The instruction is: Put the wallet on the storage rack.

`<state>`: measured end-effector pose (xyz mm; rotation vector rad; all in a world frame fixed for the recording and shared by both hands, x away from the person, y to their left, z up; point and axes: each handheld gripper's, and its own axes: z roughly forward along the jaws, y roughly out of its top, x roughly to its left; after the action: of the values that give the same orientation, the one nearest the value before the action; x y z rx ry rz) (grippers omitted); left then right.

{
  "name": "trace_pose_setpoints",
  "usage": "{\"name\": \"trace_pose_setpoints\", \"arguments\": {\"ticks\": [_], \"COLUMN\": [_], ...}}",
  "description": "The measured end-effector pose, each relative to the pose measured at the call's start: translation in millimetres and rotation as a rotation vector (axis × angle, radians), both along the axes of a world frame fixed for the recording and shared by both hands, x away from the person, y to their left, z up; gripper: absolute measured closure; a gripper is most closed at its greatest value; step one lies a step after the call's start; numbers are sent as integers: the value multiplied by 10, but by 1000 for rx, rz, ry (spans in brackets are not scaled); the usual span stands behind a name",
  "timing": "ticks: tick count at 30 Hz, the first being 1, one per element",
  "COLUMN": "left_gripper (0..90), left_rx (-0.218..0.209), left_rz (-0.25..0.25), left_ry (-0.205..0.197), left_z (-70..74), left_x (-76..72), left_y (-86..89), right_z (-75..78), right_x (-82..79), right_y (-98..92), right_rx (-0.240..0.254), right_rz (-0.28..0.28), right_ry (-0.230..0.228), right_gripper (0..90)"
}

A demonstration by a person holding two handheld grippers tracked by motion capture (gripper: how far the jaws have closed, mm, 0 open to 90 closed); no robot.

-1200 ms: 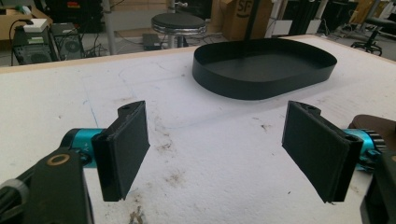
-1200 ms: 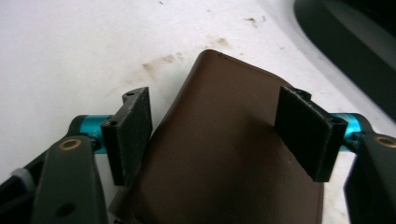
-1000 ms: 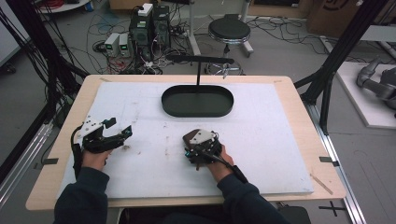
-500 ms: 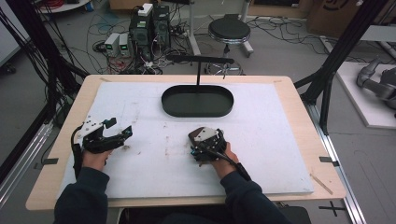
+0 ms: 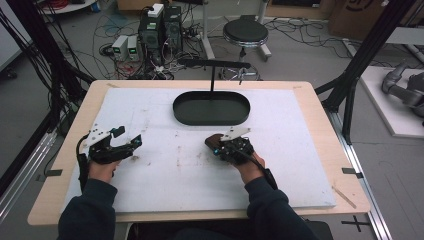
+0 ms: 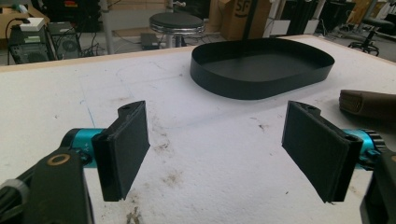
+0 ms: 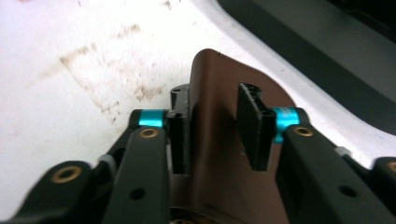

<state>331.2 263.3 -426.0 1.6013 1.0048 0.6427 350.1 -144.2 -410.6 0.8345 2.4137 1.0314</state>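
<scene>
A brown leather-like pouch (image 7: pixel 212 140) sits between the pads of my right gripper (image 7: pixel 215 135), which is shut on it. The pouch's rounded end sticks out past the fingertips. In the high view the right gripper (image 5: pixel 220 146) is near the table's middle, just in front of the black oval tray (image 5: pixel 211 119), and the brown pouch (image 5: pixel 214 140) shows at its tip. My left gripper (image 5: pixel 131 141) rests at the table's left, open with nothing between its wide-apart jaws. The left gripper view shows its own gap (image 6: pixel 215 154), the tray (image 6: pixel 261 81) and the pouch (image 6: pixel 366 105).
A white mat (image 5: pixel 300 150) with brown stains covers the wooden table (image 5: pixel 345 165). A thin black post (image 5: pixel 212 77) with a crossbar rises behind the tray. Beyond the table stand a stool (image 5: pixel 245 32), computers and cables on the floor.
My right gripper has moved forward and to the right, toward the tray, carrying the brown pouch. The left gripper has stayed where it was.
</scene>
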Motion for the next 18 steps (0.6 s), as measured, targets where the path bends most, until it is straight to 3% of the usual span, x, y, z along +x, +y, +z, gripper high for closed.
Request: {"name": "trace_pose_setpoints", "arguments": {"ticks": [8, 9, 12, 13, 18], "left_gripper": [233, 234, 235, 235, 235], "left_rx": [3, 3, 4, 6, 7], "left_rz": [2, 1, -1, 0, -1], "left_ry": [2, 3, 1, 0, 1], "left_z": [-1, -2, 0, 2, 3], "left_x": [3, 3, 1, 0, -1], "left_y": [1, -1, -2, -1, -1], "right_z": [132, 146, 142, 130, 152], "right_x": [71, 93, 123, 165, 186], "right_y": [-262, -341, -423, -524, -661], "right_rx": [164, 208, 244, 296, 307], "right_rz": [-27, -51, -96, -140, -212], "right_ry": [49, 65, 82, 99, 65], "right_gripper": [789, 791, 790, 789, 782]}}
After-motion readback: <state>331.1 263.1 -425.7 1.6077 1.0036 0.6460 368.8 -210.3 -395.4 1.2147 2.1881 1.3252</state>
